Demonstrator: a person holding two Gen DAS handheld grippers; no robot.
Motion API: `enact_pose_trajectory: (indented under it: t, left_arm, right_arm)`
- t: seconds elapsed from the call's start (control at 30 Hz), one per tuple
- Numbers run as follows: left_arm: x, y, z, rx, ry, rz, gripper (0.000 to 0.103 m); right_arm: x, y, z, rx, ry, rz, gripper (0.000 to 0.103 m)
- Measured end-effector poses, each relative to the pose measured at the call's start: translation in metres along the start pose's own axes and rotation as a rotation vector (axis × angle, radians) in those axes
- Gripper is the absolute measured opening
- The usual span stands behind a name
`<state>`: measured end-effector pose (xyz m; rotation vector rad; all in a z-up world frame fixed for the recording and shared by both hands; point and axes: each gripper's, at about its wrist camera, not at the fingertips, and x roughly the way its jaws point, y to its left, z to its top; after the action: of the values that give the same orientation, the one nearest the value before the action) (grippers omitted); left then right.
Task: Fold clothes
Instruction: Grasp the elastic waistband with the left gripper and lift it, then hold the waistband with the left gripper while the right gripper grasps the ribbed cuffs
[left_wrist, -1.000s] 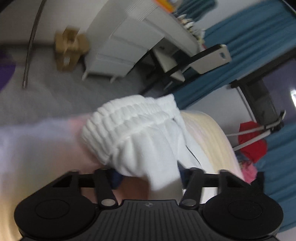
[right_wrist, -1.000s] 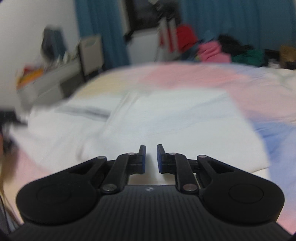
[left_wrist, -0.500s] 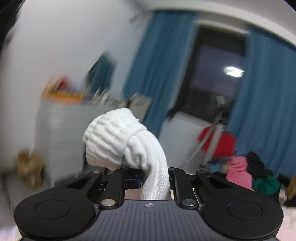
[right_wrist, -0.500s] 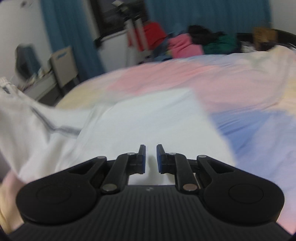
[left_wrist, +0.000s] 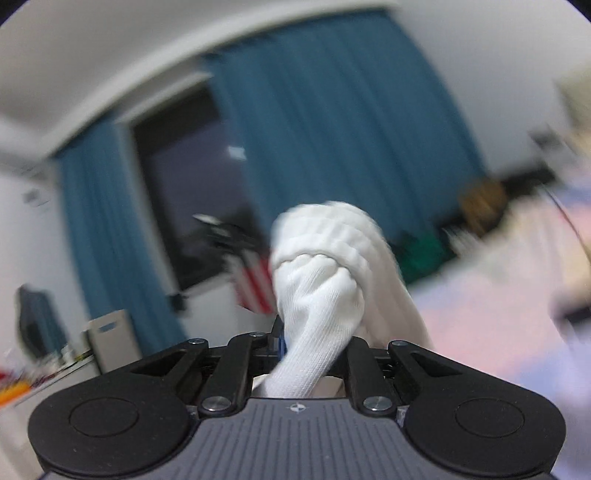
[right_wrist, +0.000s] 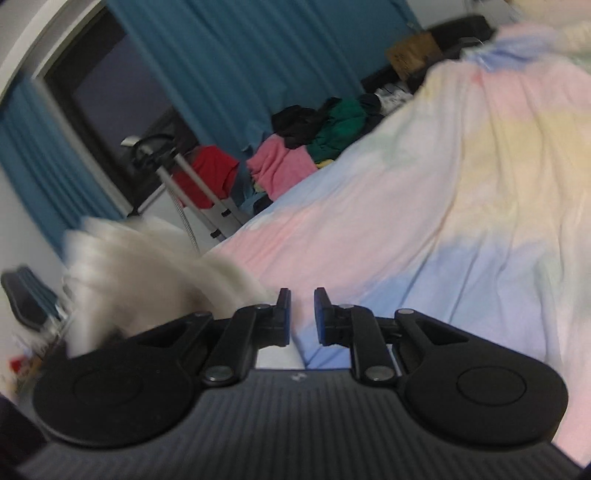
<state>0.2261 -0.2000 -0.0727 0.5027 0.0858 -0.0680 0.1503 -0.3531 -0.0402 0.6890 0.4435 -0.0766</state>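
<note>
My left gripper (left_wrist: 314, 339) is shut on a white knitted garment (left_wrist: 328, 269), whose ribbed cuff bunches up above the fingers; it is held up in the air, facing the curtains. The same white garment (right_wrist: 147, 266) shows blurred at the left of the right wrist view, just left of my right gripper (right_wrist: 302, 317). The right gripper is nearly shut with a narrow gap between its blue pads and holds nothing. It hovers over the pastel bedspread (right_wrist: 443, 206).
Blue curtains (left_wrist: 332, 122) and a dark window (left_wrist: 192, 192) are behind. A pile of clothes, pink (right_wrist: 280, 166), red (right_wrist: 210, 173) and green (right_wrist: 340, 125), lies at the far bed edge. A metal stand (right_wrist: 192, 184) is beside it. A cardboard box (right_wrist: 413, 55) is far right.
Both grippers have swung to the right and tilted. The left one has lifted the white garment higher and turned toward the bed. The flat white cloth has left the right view.
</note>
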Motion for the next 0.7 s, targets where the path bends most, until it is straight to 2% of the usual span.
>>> enact_pose_trajectory:
  t: [0.13, 0.23, 0.27, 0.3, 0.33, 0.37, 0.43, 0.53, 0.63, 0.7]
  left_arm:
    - [0.008, -0.051, -0.025, 0.149, 0.032, -0.074, 0.013]
    - [0.01, -0.049, -0.032, 0.187, 0.079, -0.134, 0.026]
    - [0.01, -0.046, -0.034, 0.201, 0.097, -0.161, 0.041]
    - [0.009, -0.043, -0.035, 0.216, 0.116, -0.188, 0.069]
    - [0.008, -0.04, -0.037, 0.231, 0.134, -0.215, 0.08]
    - [0.007, -0.035, -0.04, 0.245, 0.151, -0.242, 0.085]
    - [0.002, -0.02, -0.048, 0.27, 0.18, -0.291, 0.085]
    - [-0.012, 0.012, -0.064, 0.306, 0.246, -0.317, 0.085]
    - [-0.019, 0.043, -0.076, 0.298, 0.304, -0.281, 0.085]
    - [-0.019, 0.061, -0.084, 0.284, 0.336, -0.254, 0.084]
  right_arm:
    - [0.007, -0.018, 0.002, 0.102, 0.033, 0.058, 0.016]
    - [0.012, -0.028, 0.002, 0.183, 0.069, 0.128, 0.016]
    - [0.015, -0.029, 0.001, 0.205, 0.083, 0.151, 0.017]
    - [0.018, -0.03, 0.001, 0.226, 0.097, 0.174, 0.017]
    - [0.021, -0.029, 0.0, 0.24, 0.112, 0.198, 0.017]
    - [0.024, -0.026, -0.002, 0.247, 0.129, 0.223, 0.017]
    - [0.029, -0.021, -0.004, 0.248, 0.16, 0.26, 0.017]
    - [0.029, -0.012, -0.007, 0.236, 0.179, 0.283, 0.019]
    - [0.027, -0.005, -0.007, 0.214, 0.174, 0.251, 0.026]
    - [0.028, 0.001, -0.004, 0.177, 0.174, 0.222, 0.038]
